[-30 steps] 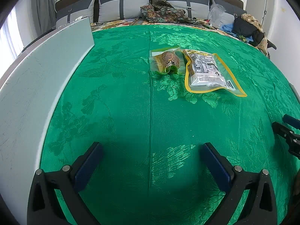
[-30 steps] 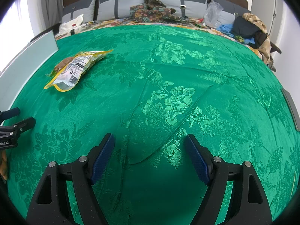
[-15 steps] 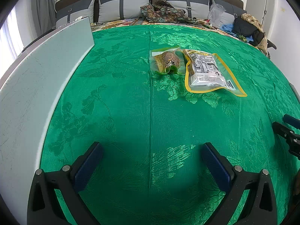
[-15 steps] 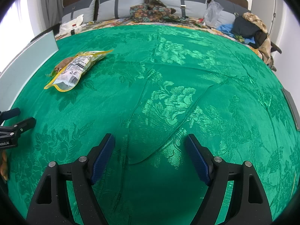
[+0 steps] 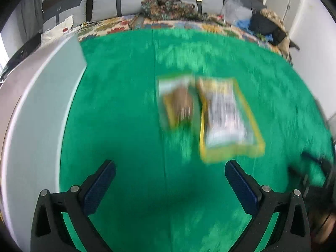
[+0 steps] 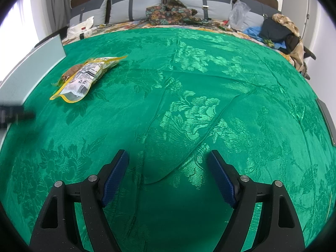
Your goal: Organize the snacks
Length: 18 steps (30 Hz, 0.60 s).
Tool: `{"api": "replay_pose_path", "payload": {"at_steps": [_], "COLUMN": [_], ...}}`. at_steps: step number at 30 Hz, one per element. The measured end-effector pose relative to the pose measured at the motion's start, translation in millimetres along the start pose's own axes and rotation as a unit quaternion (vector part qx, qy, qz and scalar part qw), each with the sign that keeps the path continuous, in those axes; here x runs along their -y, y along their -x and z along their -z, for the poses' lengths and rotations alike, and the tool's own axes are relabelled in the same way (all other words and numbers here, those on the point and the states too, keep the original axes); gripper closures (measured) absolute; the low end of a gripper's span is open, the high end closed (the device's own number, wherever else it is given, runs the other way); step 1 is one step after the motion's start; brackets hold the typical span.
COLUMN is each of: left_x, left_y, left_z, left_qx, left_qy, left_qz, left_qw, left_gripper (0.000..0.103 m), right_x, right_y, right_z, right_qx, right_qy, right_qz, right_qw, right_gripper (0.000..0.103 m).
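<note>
Green cloth (image 6: 189, 109), mostly bare. Yellow-edged pouch (image 5: 227, 119) lies long axis away from my left gripper (image 5: 168, 176), brown snack pack (image 5: 177, 103) probably touching its left side (blurred). Pale panel (image 5: 40, 113) borders left. Both left and right gripper (image 6: 168, 172) spread wide, empty.

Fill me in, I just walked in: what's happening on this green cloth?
A person holds two grippers over the green cloth. The left hand-held gripper is open, pointed at two snack packets: a yellow-edged pouch and a smaller brown snack pack beside it. The right hand-held gripper hovers open and empty. Nothing is grasped yet.
</note>
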State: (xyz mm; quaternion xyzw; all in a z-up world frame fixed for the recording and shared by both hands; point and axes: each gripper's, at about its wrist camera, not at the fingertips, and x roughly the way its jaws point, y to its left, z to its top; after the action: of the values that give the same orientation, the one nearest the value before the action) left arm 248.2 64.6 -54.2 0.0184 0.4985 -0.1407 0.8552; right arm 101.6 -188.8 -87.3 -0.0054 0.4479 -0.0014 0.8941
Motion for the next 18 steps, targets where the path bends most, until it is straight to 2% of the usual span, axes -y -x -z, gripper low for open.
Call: {"api": "replay_pose_path", "payload": {"at_steps": [3, 5, 8, 12, 13, 14, 18], "left_x": [-2, -4, -8, 7, 12, 15, 9], "left_y": [-22, -41, -70, -80, -82, -83, -78], "left_z": [-39, -52, -61, -63, -63, -63, -55], "left_qx": [-0.013, -0.028, -0.056, -0.032, -0.029, -0.028, -0.026], "left_qy": [0.024, 0.043, 0.067, 0.015, -0.008, -0.025, -0.021], "left_qz": [0.014, 0.015, 0.015, -0.020, -0.033, -0.045, -0.041], "left_qw": [0.9995, 0.9986, 0.9960, 0.9992, 0.9990, 0.9983, 0.9986], "left_gripper": [0.009, 0.023, 0.033, 0.034, 0.039, 0.041, 0.045], "right_x": [0, 0, 0, 0, 0, 0, 0], "right_y": [0, 0, 0, 1, 1, 2, 2], "right_z": [0, 0, 0, 0, 0, 1, 1], "right_qx": [0.000, 0.000, 0.000, 0.000, 0.000, 0.000, 0.000], "right_qy": [0.000, 0.000, 0.000, 0.000, 0.000, 0.000, 0.000], "right_qz": [0.000, -0.001, 0.000, 0.000, 0.000, 0.000, -0.001], "right_qw": [1.000, 1.000, 1.000, 1.000, 1.000, 1.000, 1.000], "right_gripper": [0.021, 0.021, 0.021, 0.021, 0.021, 0.021, 0.021]}}
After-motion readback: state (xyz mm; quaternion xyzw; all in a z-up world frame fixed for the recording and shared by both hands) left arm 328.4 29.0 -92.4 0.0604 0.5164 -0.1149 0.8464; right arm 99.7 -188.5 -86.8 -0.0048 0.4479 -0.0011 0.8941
